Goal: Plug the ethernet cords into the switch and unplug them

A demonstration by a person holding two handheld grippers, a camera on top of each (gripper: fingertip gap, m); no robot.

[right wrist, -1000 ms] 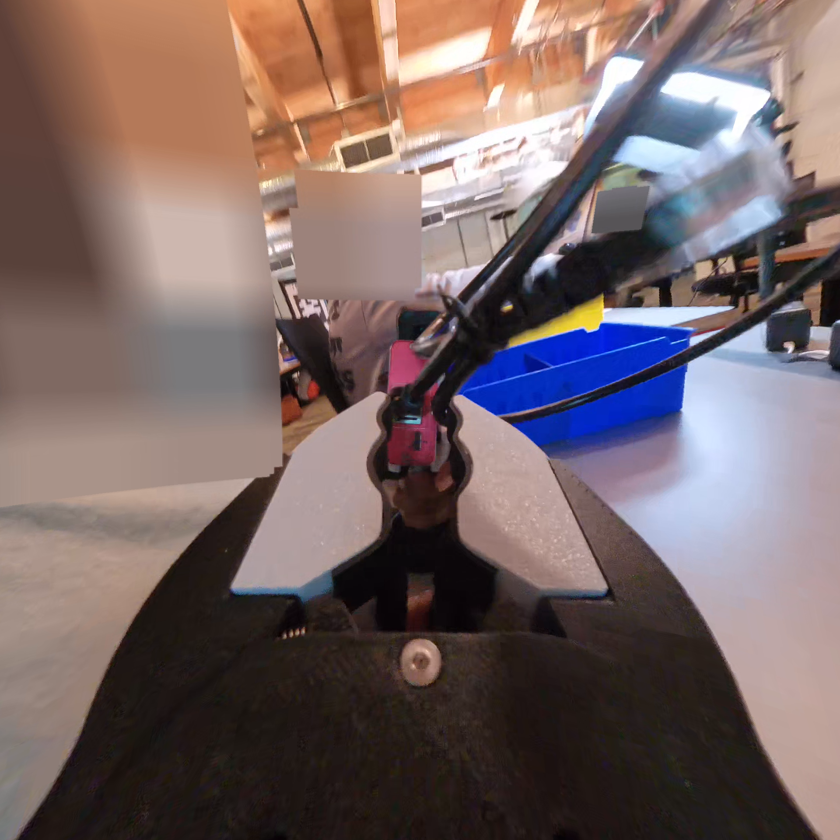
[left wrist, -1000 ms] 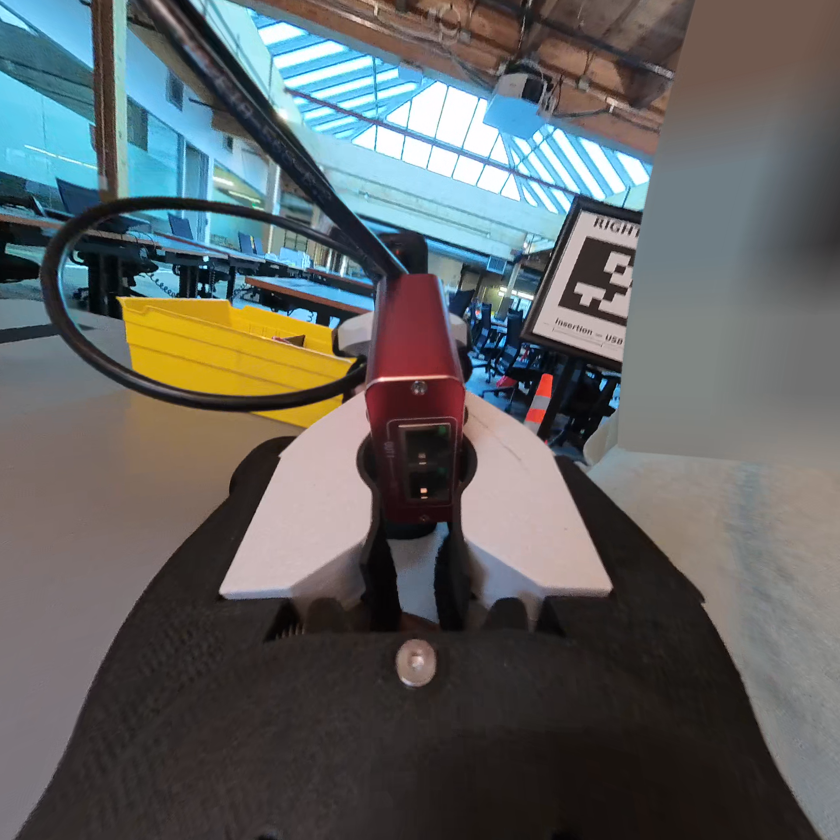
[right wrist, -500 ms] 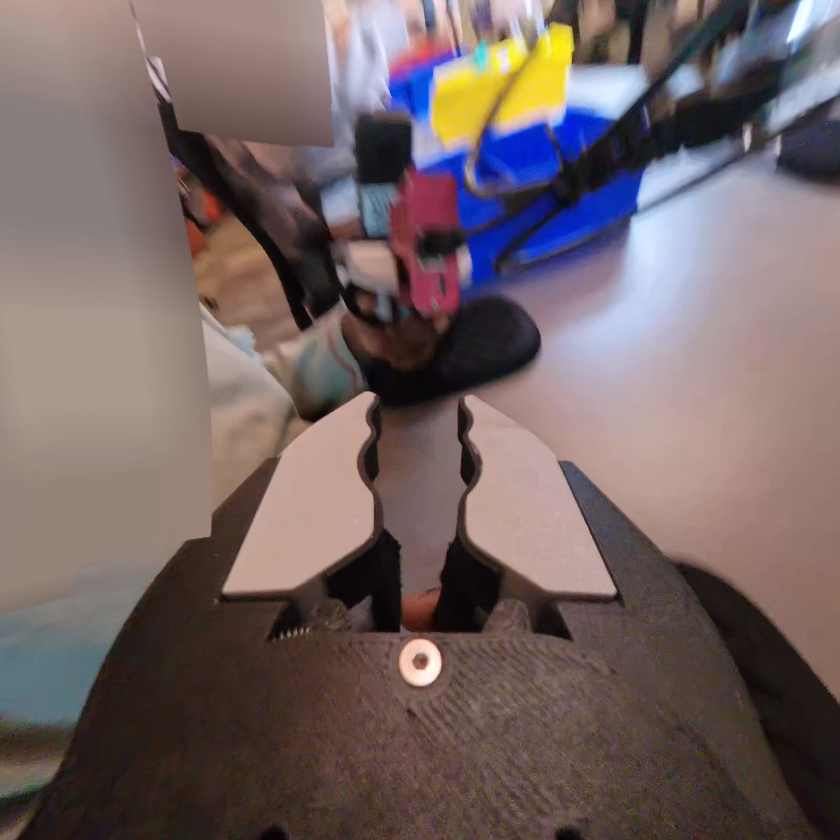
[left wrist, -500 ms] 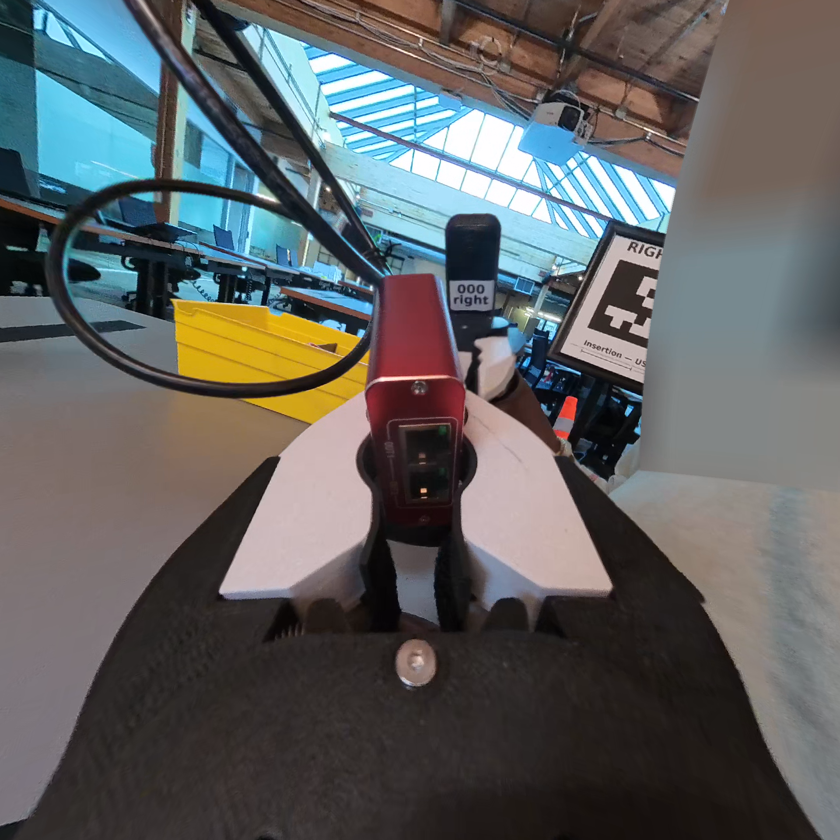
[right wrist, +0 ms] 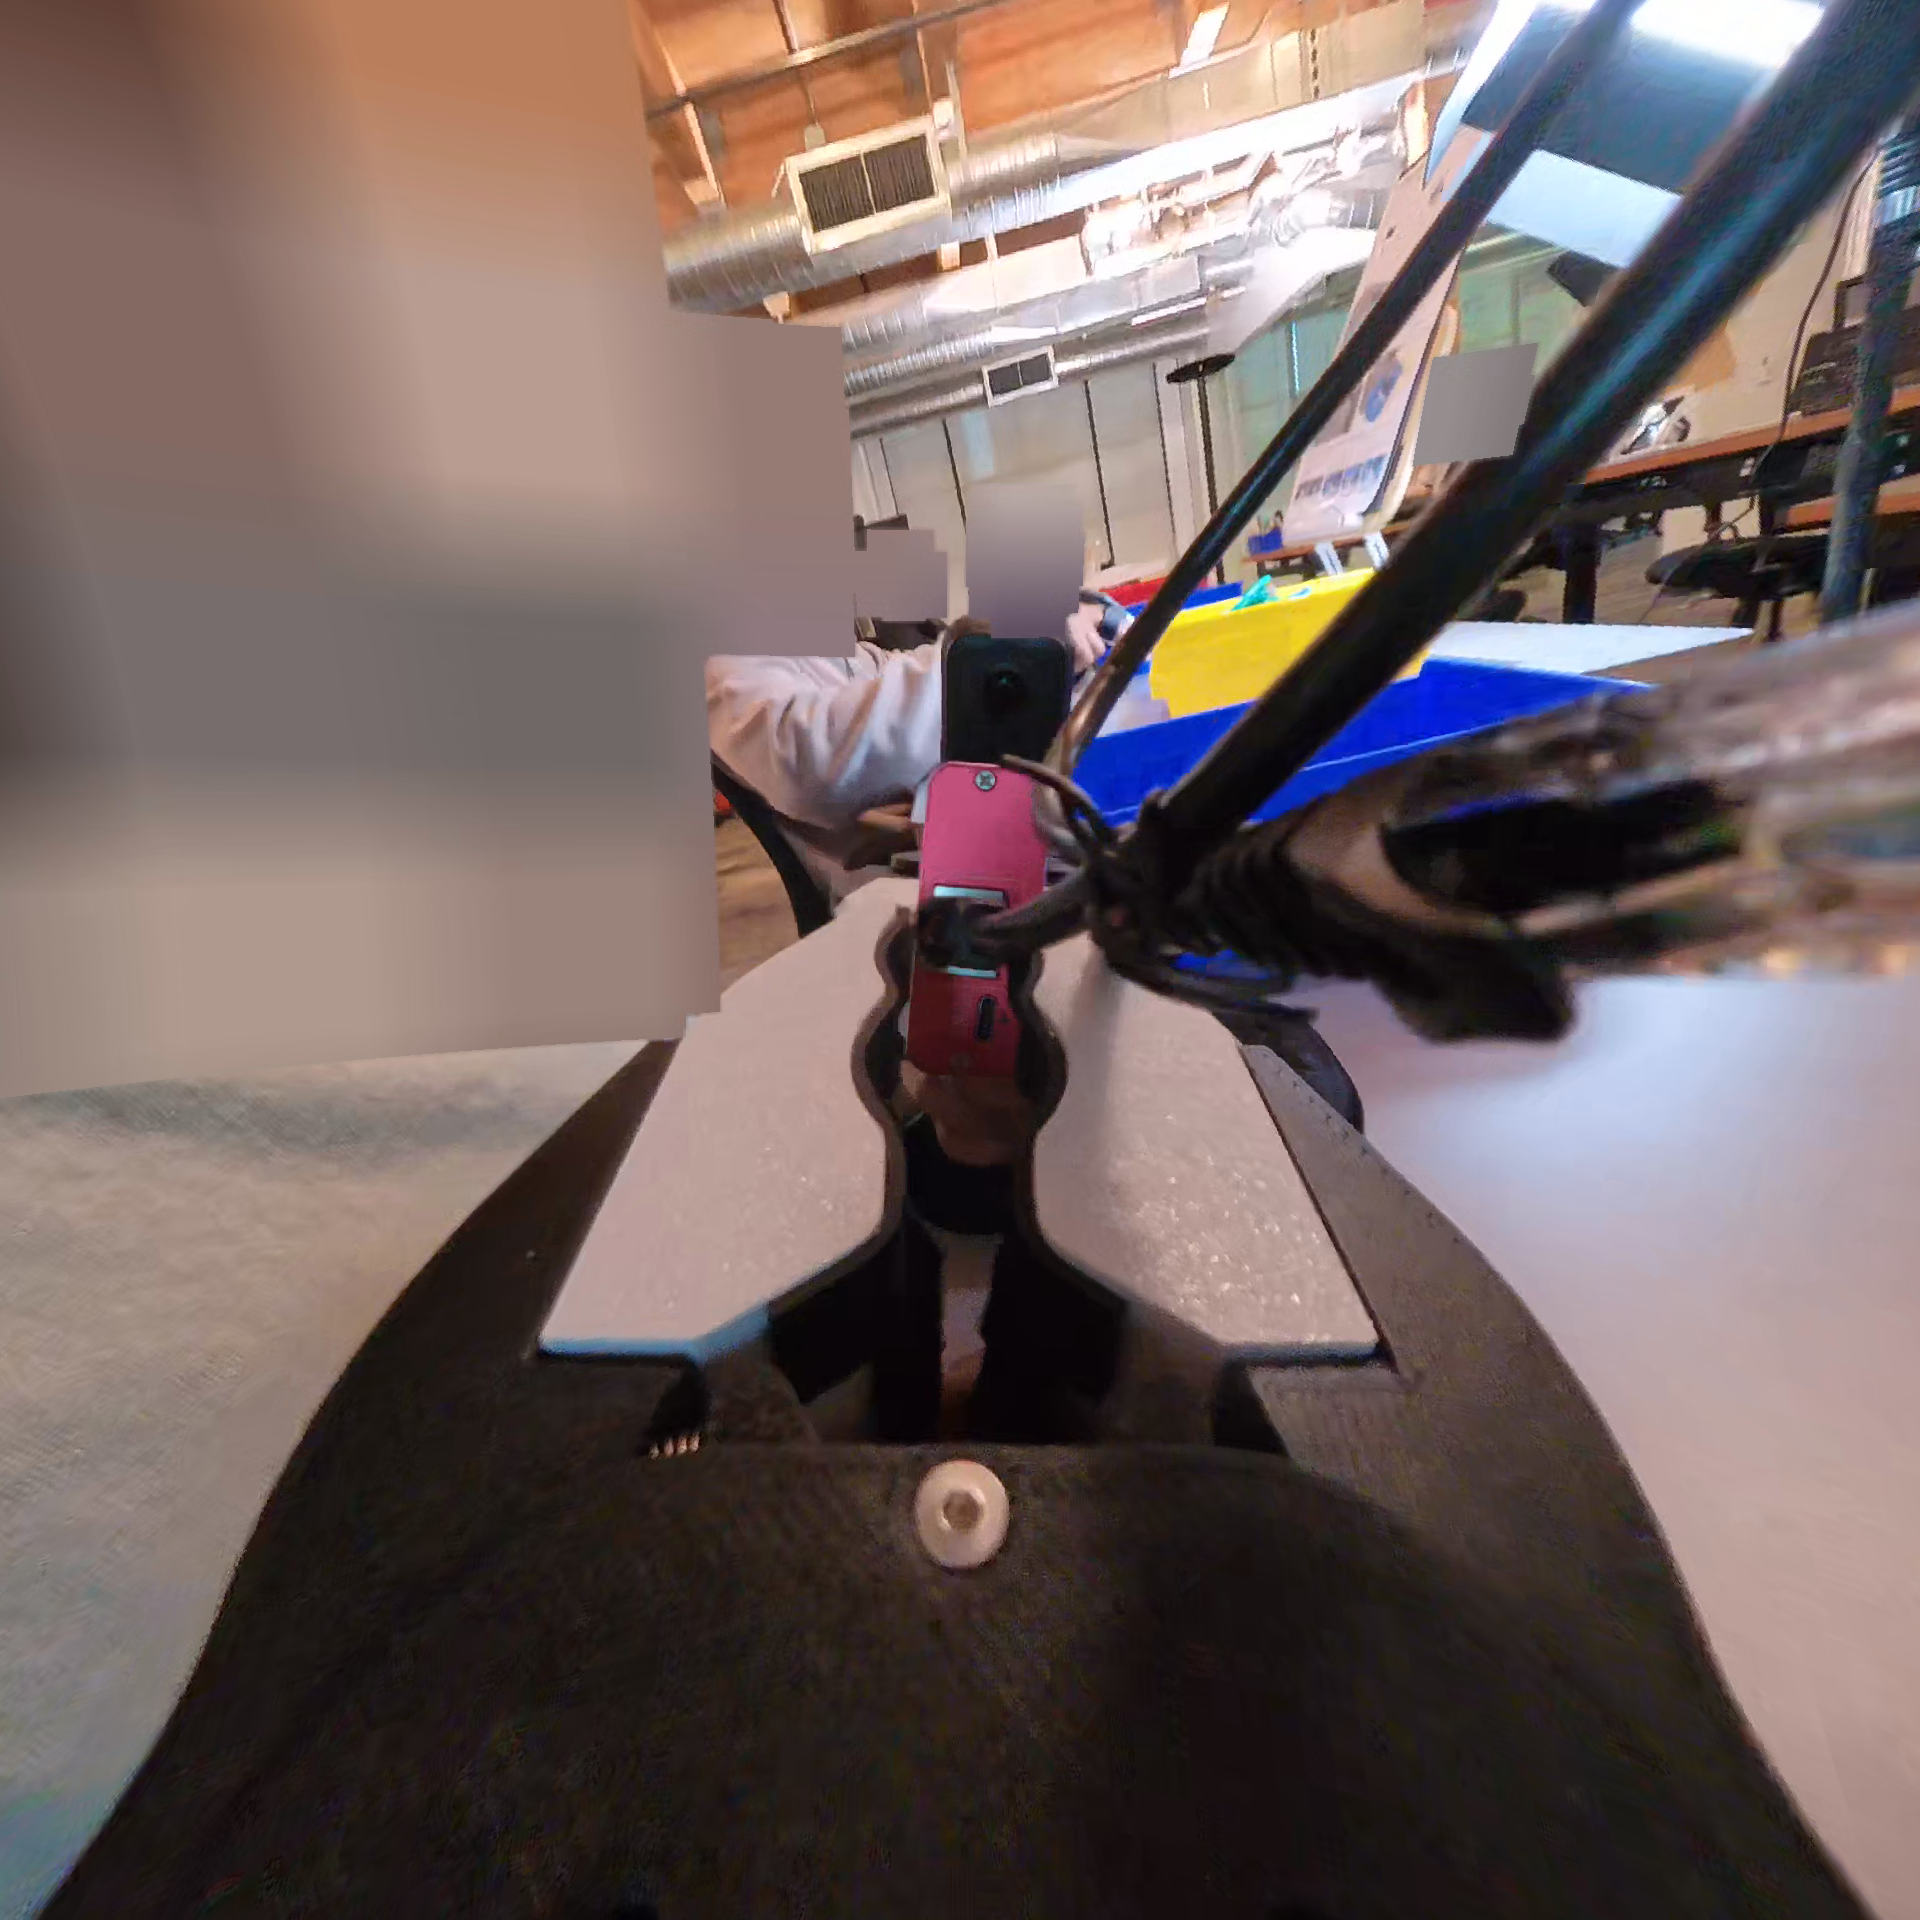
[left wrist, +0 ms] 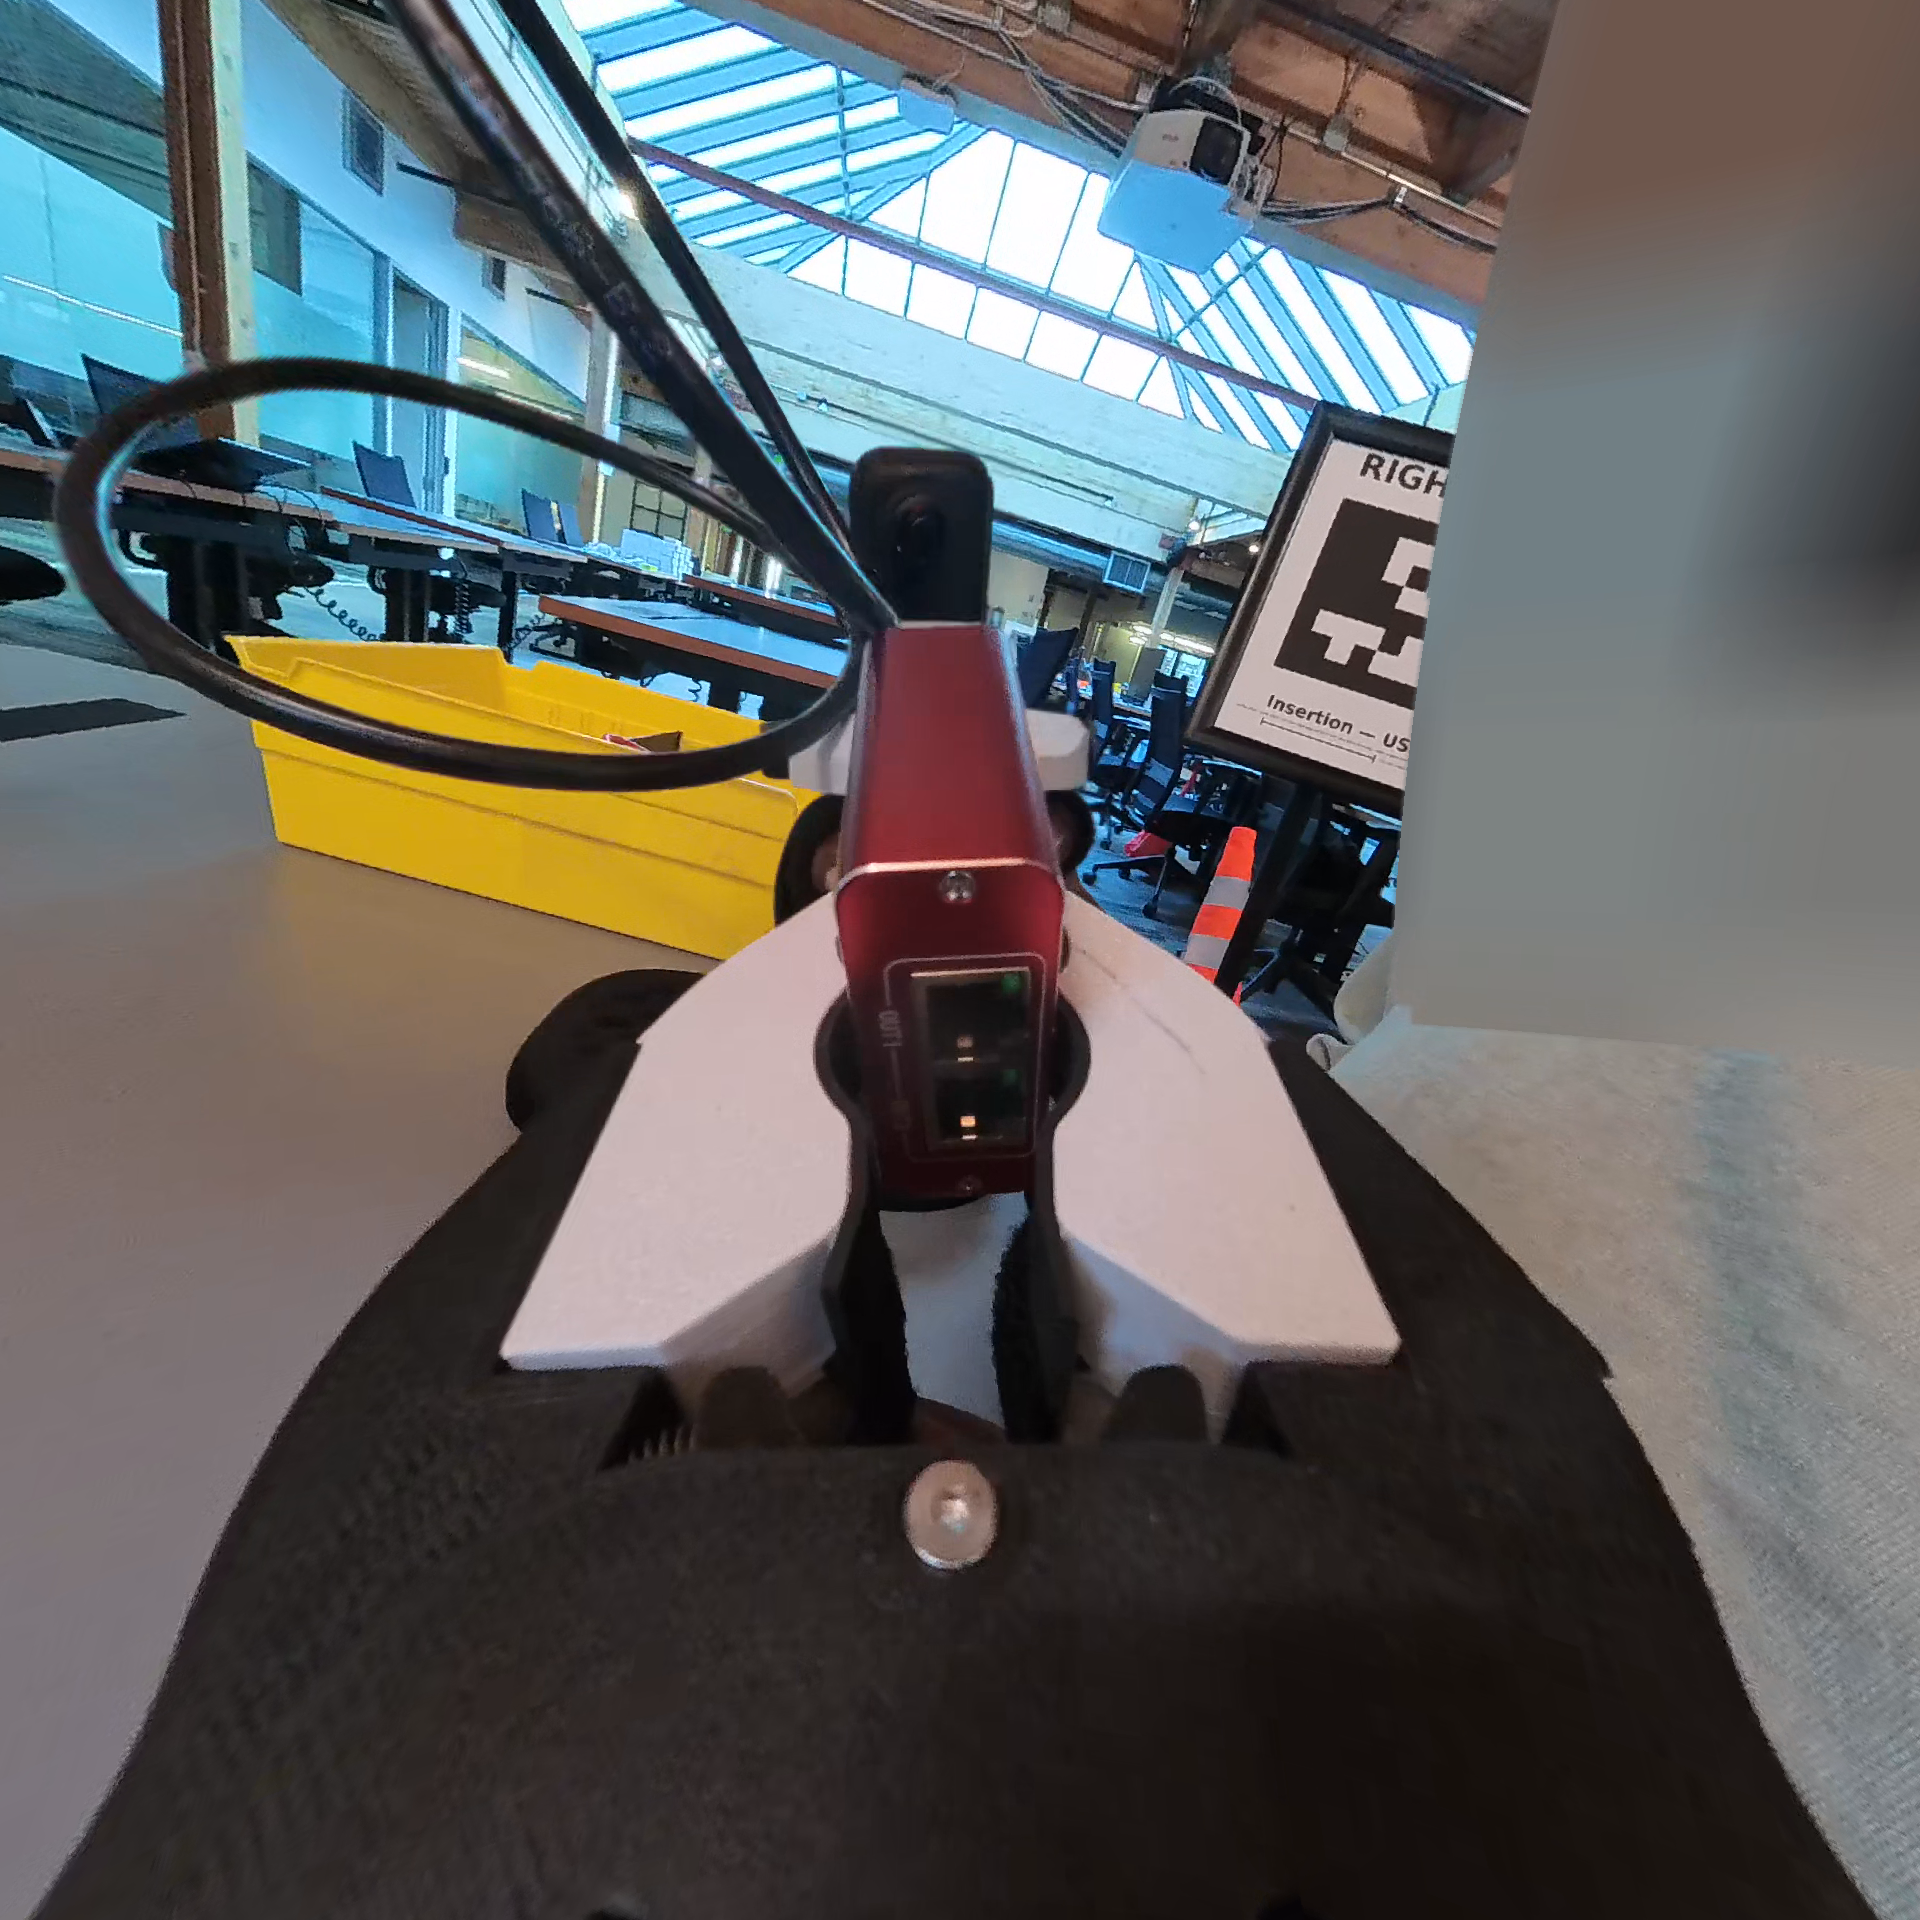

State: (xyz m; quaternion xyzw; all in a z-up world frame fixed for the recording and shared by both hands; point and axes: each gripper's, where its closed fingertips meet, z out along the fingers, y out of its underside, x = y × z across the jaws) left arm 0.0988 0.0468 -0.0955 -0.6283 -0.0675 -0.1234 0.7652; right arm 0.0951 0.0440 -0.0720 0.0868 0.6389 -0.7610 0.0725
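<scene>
My left gripper (left wrist: 951,1101) is shut on a red ethernet switch (left wrist: 951,790), held upright above the grey table (left wrist: 208,1039). Its two near ports (left wrist: 971,1060) are empty. Black cords (left wrist: 416,743) loop behind it. My right gripper (right wrist: 966,997) faces the switch's far end (right wrist: 977,831), and its fingers close against the sides there. One plug (right wrist: 951,925) sits in that end, and its cord bends off to the right. A loose clear plug (right wrist: 1662,831) on bundled black cords (right wrist: 1403,582) hangs blurred at the right. The right gripper's fingers (left wrist: 821,748) show behind the switch in the left wrist view.
A yellow bin (left wrist: 520,810) stands on the table to the left. A framed marker sign (left wrist: 1340,623) and an orange cone (left wrist: 1226,904) are at the back right. A blue bin (right wrist: 1299,748) and another yellow bin (right wrist: 1278,644) sit behind the cords. A person's pale sleeve (right wrist: 810,727) is beyond. Less than 4 cm separates the two grippers' tips.
Half a second ago my right gripper was open, pulled back and pointing down at the table. It is back at the switch's far end with its fingers narrower. The left gripper still holds the switch.
</scene>
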